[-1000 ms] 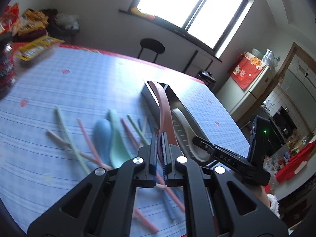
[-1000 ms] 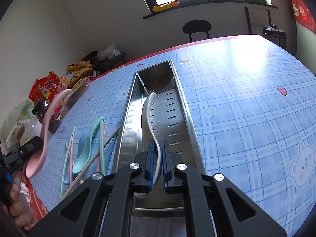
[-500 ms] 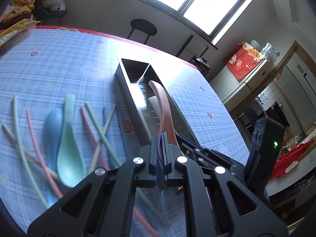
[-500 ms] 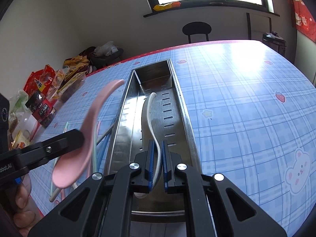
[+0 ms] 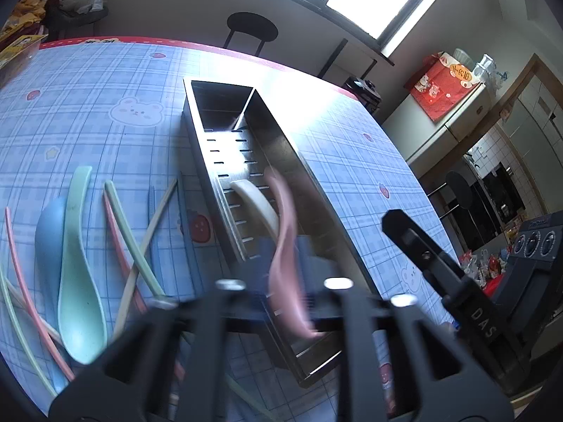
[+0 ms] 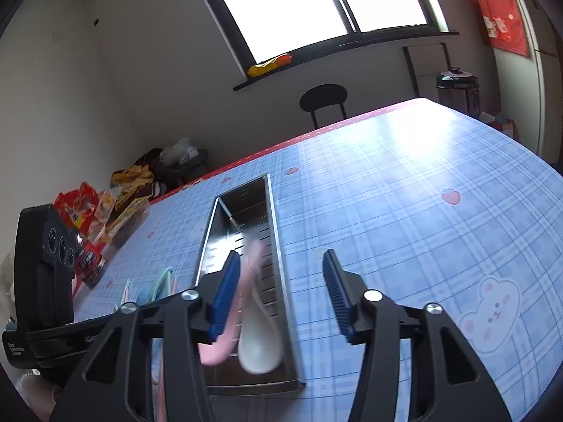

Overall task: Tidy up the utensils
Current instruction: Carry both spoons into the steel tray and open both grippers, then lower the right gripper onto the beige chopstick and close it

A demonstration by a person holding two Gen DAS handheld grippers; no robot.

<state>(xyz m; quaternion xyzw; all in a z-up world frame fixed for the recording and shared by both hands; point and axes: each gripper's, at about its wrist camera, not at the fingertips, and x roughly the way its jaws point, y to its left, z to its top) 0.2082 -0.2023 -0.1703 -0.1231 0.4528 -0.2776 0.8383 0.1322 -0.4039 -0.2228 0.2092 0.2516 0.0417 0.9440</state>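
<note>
A long steel tray (image 5: pixel 191 119) lies on the blue checked tablecloth. A white spoon (image 5: pixel 253 200) rests inside it. My left gripper (image 5: pixel 285 274) is over the tray's near end with its jaws opening. A blurred pink spoon (image 5: pixel 285 246) hangs loose between them, over the tray. To the left of the tray lie a teal spoon (image 5: pixel 77 281), a blue spoon (image 5: pixel 47 246) and several coloured chopsticks (image 5: pixel 133 239). My right gripper (image 6: pixel 281 292) hovers above the tray (image 6: pixel 278 246), its jaws opening. The white spoon (image 6: pixel 260 344) lies free below them.
Snack packets (image 6: pixel 105 207) crowd the table's far left corner. Beyond the far edge stand a black stool (image 6: pixel 323 96) and a cooker (image 6: pixel 457 88). One finger (image 5: pixel 422 249) of the right gripper reaches in at the right of the left wrist view.
Both grippers were shut, the left on the pink spoon and the right on the white spoon. Now both are apart. The left one carried the pink spoon over the tray; the white spoon lies in it.
</note>
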